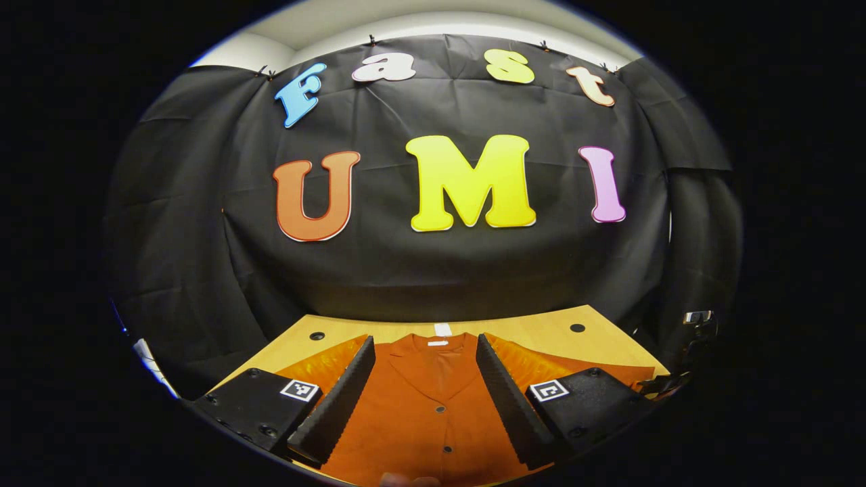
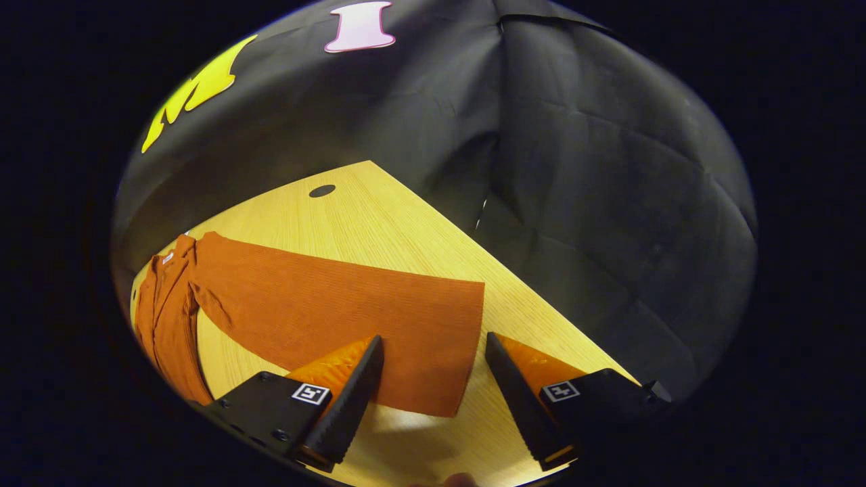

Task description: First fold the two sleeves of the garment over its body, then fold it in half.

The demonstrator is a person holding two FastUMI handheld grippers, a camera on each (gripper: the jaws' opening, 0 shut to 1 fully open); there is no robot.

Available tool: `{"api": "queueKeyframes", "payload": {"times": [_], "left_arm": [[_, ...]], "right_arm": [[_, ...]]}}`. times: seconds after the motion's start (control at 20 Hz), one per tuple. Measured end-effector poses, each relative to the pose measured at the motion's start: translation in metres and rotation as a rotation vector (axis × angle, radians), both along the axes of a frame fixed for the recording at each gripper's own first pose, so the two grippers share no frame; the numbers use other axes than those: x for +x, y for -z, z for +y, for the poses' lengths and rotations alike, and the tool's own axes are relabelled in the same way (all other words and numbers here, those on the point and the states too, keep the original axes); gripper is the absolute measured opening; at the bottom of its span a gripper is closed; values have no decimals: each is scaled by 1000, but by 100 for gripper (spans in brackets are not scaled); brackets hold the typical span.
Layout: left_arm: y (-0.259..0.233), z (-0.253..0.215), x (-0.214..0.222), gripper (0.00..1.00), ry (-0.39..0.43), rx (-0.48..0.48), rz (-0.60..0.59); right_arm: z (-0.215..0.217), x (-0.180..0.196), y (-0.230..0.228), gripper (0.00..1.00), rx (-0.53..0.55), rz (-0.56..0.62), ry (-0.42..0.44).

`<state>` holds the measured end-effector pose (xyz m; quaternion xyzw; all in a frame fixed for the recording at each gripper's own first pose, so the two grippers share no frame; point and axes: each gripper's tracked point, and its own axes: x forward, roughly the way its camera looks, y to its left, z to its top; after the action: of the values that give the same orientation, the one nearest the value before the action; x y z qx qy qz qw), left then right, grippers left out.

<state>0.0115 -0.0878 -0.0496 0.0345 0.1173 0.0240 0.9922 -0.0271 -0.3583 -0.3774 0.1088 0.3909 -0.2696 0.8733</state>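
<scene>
My left gripper (image 1: 425, 399) hangs over the orange cardigan (image 1: 433, 412) on the worktop (image 1: 541, 335), jaws wide open, holding nothing. My right gripper (image 2: 433, 399) hovers near the sleeve (image 2: 352, 311) end, jaws likewise spread and empty.

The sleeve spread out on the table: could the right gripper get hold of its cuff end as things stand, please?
Probably yes. The right gripper is open, its fingers straddling the cuff end of the sleeve, which lies flat on the bare wooden table with nothing over it or in the way.
</scene>
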Motion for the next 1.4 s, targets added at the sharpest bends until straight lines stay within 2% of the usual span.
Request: {"api": "queueKeyframes", "payload": {"times": [0.05, 0.15, 0.4, 0.55, 0.8, 0.95, 1.15, 1.4], "left_arm": [[0, 4, 2, 97, -4, -3, 3], [1, 9, 5, 97, -9, -15, 5], [1, 29, 8, 97, -16, 11, 8], [2, 57, 7, 97, -45, 24, 4], [9, 88, 8, 97, -68, 0, 12], [10, 116, 9, 98, -84, -1, -3], [12, 161, 5, 98, -130, -12, -20], [15, 227, -7, 97, -208, -26, -33]], "right_arm": [[0, 1, 0, 94, 3, 2, 0], [0, 3, 0, 79, 6, 2, -2], [7, 5, -1, 19, 42, -7, 15], [10, 6, -5, 2, 56, -3, -7], [13, 35, -70, 3, -59, -90, -94], [39, 67, -128, 3, -131, -161, -187], [90, 116, -188, 4, -159, -244, -255], [191, 189, -250, 3, -173, -351, -373]]}}
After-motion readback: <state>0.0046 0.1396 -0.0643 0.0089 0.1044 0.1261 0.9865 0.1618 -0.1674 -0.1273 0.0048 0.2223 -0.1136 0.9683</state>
